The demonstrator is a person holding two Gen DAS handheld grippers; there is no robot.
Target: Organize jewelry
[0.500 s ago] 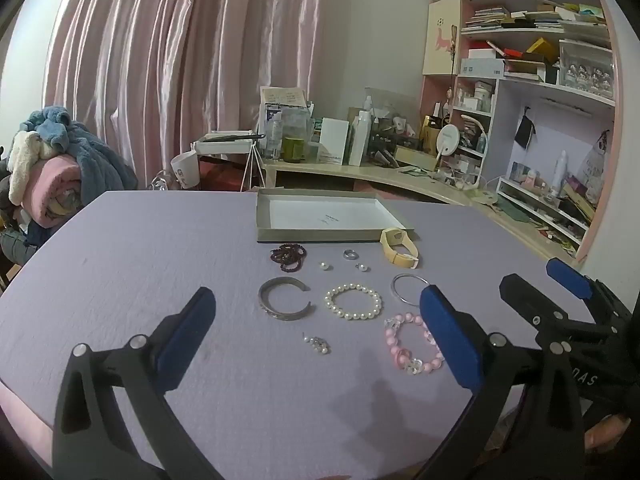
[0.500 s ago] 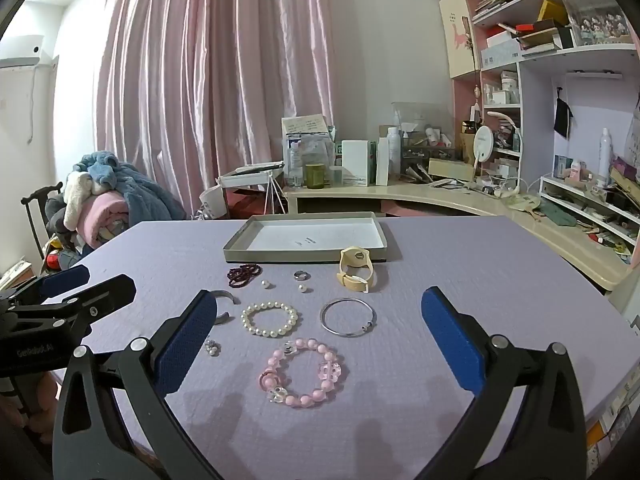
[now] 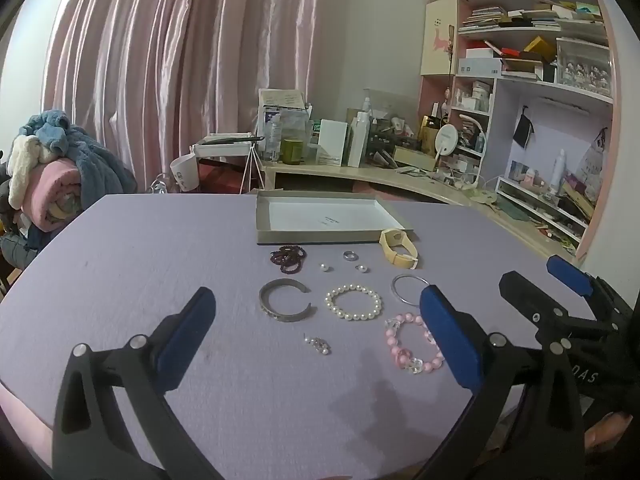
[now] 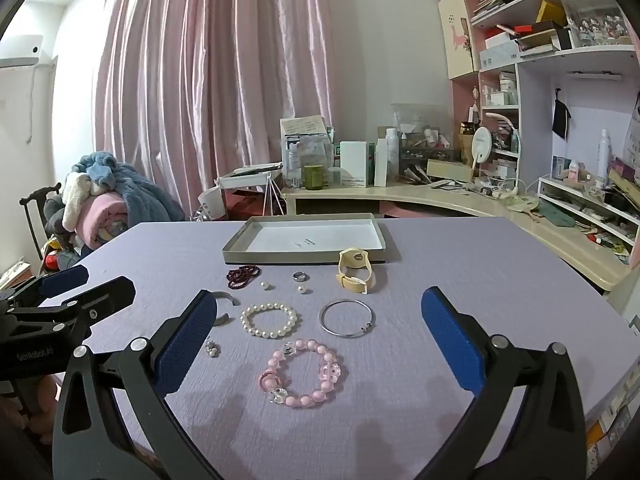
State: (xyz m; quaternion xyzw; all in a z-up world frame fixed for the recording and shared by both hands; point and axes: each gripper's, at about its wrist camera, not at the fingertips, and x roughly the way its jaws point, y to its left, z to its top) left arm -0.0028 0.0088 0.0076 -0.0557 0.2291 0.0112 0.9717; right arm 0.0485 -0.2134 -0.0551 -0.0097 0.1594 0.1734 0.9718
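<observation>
Jewelry lies on the purple table [image 3: 120, 280] in front of a shallow grey tray [image 3: 280, 236]. A silver cuff [image 3: 284, 300], pearl bracelet [image 3: 353, 302], pink bead bracelet [image 3: 412, 346], thin silver bangle [image 3: 408, 288], dark red beads [image 3: 288, 258], a ring [image 3: 350, 255], two pearl earrings [image 3: 324, 267], a small charm [image 3: 318, 344] and a cream watch [image 3: 398, 248] show. My left gripper [image 3: 316, 336] is open and empty above the charm. My right gripper [image 4: 320, 336] is open and empty over the pink bead bracelet [image 4: 302, 374]. The tray [image 4: 240, 248] holds no jewelry.
A cluttered desk [image 4: 440, 196] and shelves [image 4: 560, 60] stand behind the table on the right. A pile of blankets [image 4: 104, 196] on a chair sits at the left. Pink curtains [image 4: 220, 80] hang behind.
</observation>
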